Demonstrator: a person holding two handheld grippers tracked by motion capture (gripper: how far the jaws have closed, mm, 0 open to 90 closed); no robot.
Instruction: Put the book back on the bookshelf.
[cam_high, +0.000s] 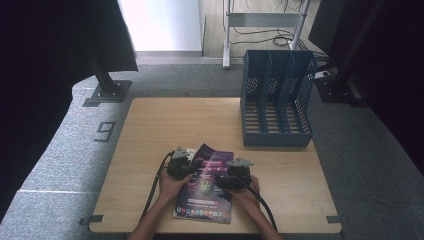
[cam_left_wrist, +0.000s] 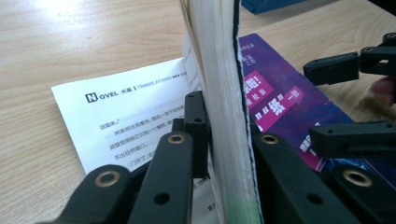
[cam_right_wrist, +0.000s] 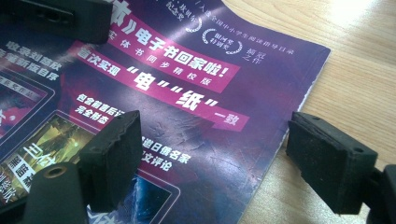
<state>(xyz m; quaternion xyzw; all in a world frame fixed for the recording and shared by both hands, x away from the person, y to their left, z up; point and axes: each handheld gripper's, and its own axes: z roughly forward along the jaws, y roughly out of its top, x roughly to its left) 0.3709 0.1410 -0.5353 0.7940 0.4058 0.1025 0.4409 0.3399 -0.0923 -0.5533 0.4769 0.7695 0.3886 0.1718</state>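
Observation:
A magazine (cam_high: 207, 197) with a purple cover lies on the wooden table (cam_high: 160, 125) near its front edge. My left gripper (cam_high: 180, 162) is at the magazine's upper left corner. In the left gripper view its jaws (cam_left_wrist: 229, 140) are shut on a thick sheaf of pages (cam_left_wrist: 219, 70) that stands upright on edge, with a white printed page (cam_left_wrist: 126, 116) lying flat beneath. My right gripper (cam_high: 235, 172) hovers over the cover's right side. Its jaws stand open (cam_right_wrist: 215, 149), one pad (cam_right_wrist: 112, 154) over the cover (cam_right_wrist: 187, 93) and the other pad (cam_right_wrist: 327, 158) past its edge.
A blue three-slot mesh file rack (cam_high: 277, 100) stands at the table's back right. Black stand bases (cam_high: 107, 92) sit on the grey floor beyond the table. The person's two hands (cam_high: 172, 187) hold the grippers at the front edge.

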